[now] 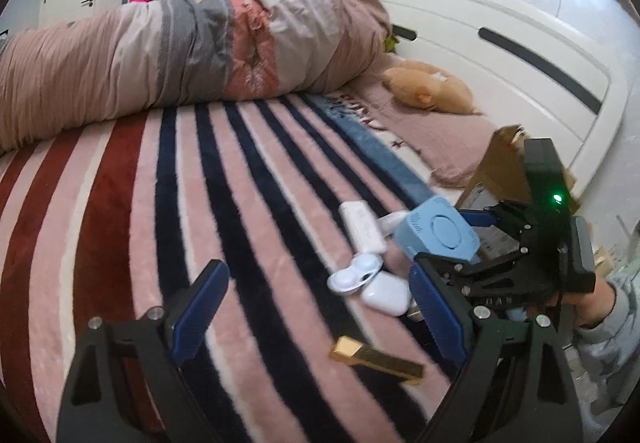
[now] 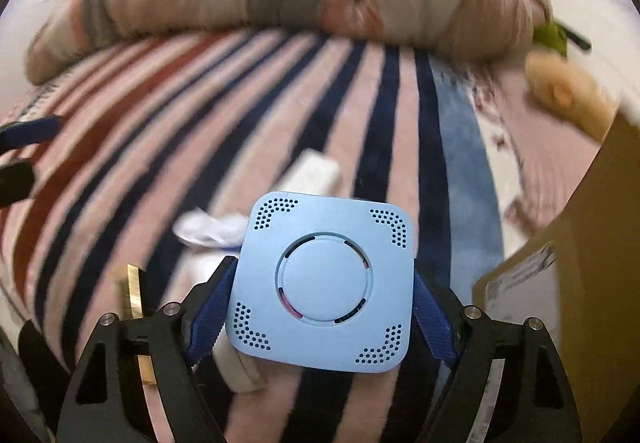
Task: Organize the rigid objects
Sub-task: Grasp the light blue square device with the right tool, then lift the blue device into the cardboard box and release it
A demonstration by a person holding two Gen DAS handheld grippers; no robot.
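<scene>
We hold the right gripper (image 2: 322, 319) with its blue-padded fingers (image 2: 208, 319) clamped on either side of a light blue square device (image 2: 322, 283), which has a round centre disc and dotted perforations at each corner. In the right wrist view the device fills the lower middle, lifted clear of the striped blanket (image 2: 160, 115) on the bed. From the left wrist view, the same device (image 1: 438, 233) sits at about 3 o'clock, gripped by the right gripper (image 1: 444, 243), with a cardboard box (image 1: 500, 171) just behind it toward 2 o'clock.

Our left gripper (image 1: 316, 307) hangs over the blanket (image 1: 160, 223) with its fingers (image 1: 200, 307) spread wide apart and nothing between them.

Below the blue device, several things lie on the blanket: a white rectangular case (image 1: 362, 227) at 1 o'clock from the frame centre, a white contact lens case (image 1: 354, 275) just beside a white earbud case (image 1: 386, 293), and a gold bar-shaped object (image 1: 376, 359) toward 5 o'clock, apart from the others. In the right wrist view these appear blurred; the gold object (image 2: 134, 295) shows at 8 o'clock beside the left finger.

A rolled pink and grey duvet (image 1: 180, 55) runs across the far side of the bed, and a tan plush toy (image 1: 428, 89) rests near the white headboard (image 1: 500, 43).
</scene>
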